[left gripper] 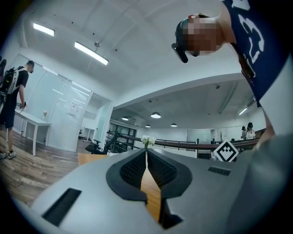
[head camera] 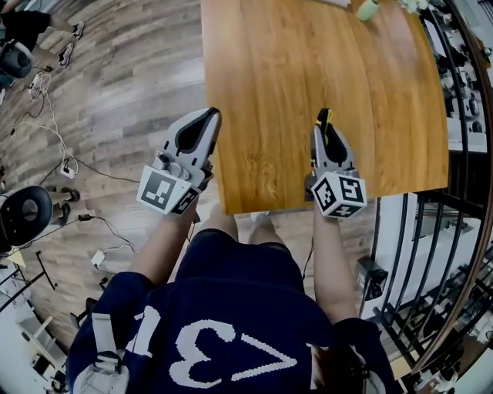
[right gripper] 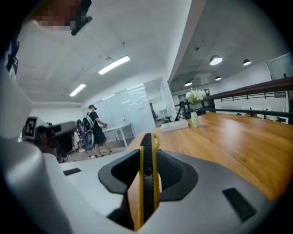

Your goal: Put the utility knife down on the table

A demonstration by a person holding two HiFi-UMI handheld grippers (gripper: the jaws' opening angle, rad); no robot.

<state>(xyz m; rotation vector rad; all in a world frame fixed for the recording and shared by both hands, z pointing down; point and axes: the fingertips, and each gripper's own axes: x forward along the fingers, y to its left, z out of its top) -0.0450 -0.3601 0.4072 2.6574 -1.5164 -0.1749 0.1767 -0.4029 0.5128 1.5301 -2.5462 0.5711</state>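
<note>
A yellow-and-black utility knife [right gripper: 147, 178] stands on edge between the jaws of my right gripper [right gripper: 149, 157], which is shut on it. In the head view its tip [head camera: 323, 117] sticks out past my right gripper [head camera: 326, 132], over the near part of the wooden table [head camera: 308, 85]. My left gripper [head camera: 208, 123] hangs at the table's left edge, partly over the floor. In the left gripper view its jaws [left gripper: 146, 157] meet at the tips with nothing held between them.
A pale green bottle [head camera: 367, 9] and a white flat thing stand at the table's far end, also seen as a bottle [right gripper: 195, 119] beside flowers. Black railings [head camera: 431, 254] run along the right. Cables and a chair base [head camera: 27, 215] lie on the wooden floor at left.
</note>
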